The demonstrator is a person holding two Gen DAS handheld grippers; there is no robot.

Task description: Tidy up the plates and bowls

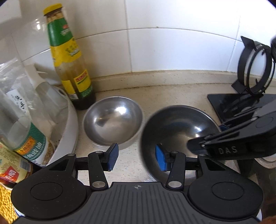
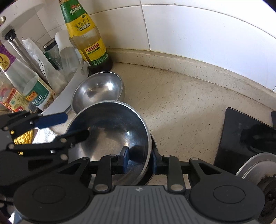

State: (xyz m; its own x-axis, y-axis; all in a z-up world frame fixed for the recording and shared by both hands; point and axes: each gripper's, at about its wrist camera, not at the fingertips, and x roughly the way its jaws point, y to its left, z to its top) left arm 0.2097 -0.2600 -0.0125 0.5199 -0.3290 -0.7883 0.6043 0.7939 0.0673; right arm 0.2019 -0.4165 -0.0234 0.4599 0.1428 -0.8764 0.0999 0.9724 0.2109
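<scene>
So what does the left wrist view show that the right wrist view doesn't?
Only the left wrist view: the black ring stand by the wall, and the yellow cap of the sauce bottle. Only the right wrist view: a steel rod standing in the white rack, and a white cloth. Both: the bottle, the rack, the small steel bowl, and the large steel bowl, with the left gripper and right gripper each straddling its rim, jaws open.

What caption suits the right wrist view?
Right gripper straddling the rim of the near steel bowl, second steel bowl behind, sauce bottle beyond.
</scene>
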